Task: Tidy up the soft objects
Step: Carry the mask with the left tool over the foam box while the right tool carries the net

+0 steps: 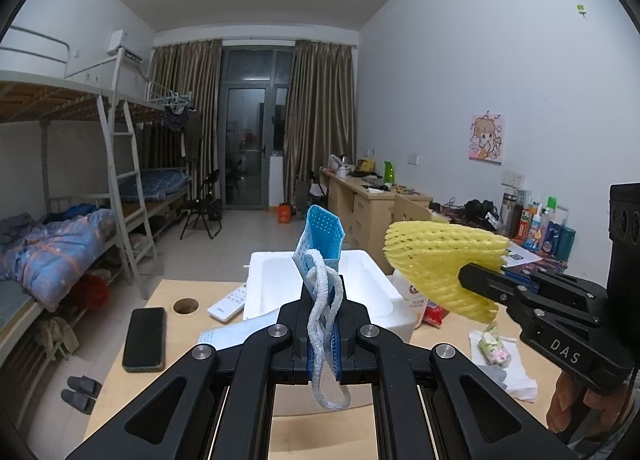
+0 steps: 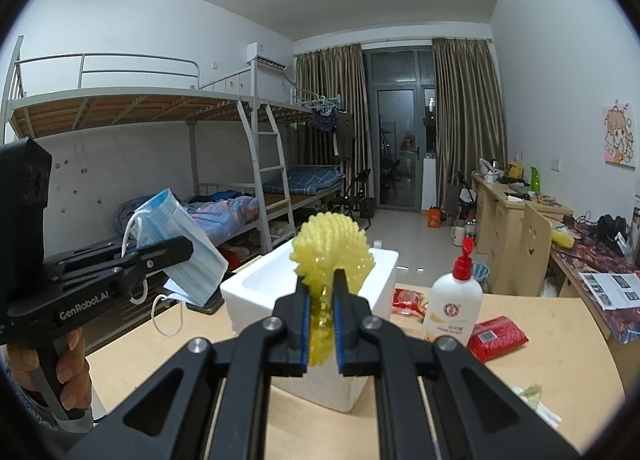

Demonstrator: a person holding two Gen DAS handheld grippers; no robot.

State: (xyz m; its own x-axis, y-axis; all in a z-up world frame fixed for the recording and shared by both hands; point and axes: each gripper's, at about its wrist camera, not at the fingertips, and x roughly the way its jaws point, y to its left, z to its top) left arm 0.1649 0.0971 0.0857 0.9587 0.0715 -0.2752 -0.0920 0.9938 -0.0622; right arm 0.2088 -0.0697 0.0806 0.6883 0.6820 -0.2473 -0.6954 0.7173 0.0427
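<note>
My left gripper (image 1: 322, 324) is shut on a blue face mask (image 1: 322, 236), which stands up between the pads while its white ear loop (image 1: 326, 340) dangles over the fingers. The mask hangs above the near side of an open white foam box (image 1: 372, 284) on the wooden table (image 1: 116, 392). My right gripper (image 2: 322, 300) is shut on a yellow foam fruit net (image 2: 332, 244), held up over the same foam box (image 2: 248, 284). From the right wrist, the left gripper (image 2: 188, 248) and its mask (image 2: 180, 244) show at the left. From the left wrist, the right gripper (image 1: 466, 274) and net (image 1: 440, 260) show at the right.
On the table lie a black phone (image 1: 144, 338), a white remote (image 1: 228, 302), another face mask (image 1: 236, 334), a tissue pack (image 1: 496, 348), a white pump bottle (image 2: 454, 300) and red packets (image 2: 496, 338). A round hole (image 1: 186, 305) is cut in the tabletop. Bunk beds stand at the left.
</note>
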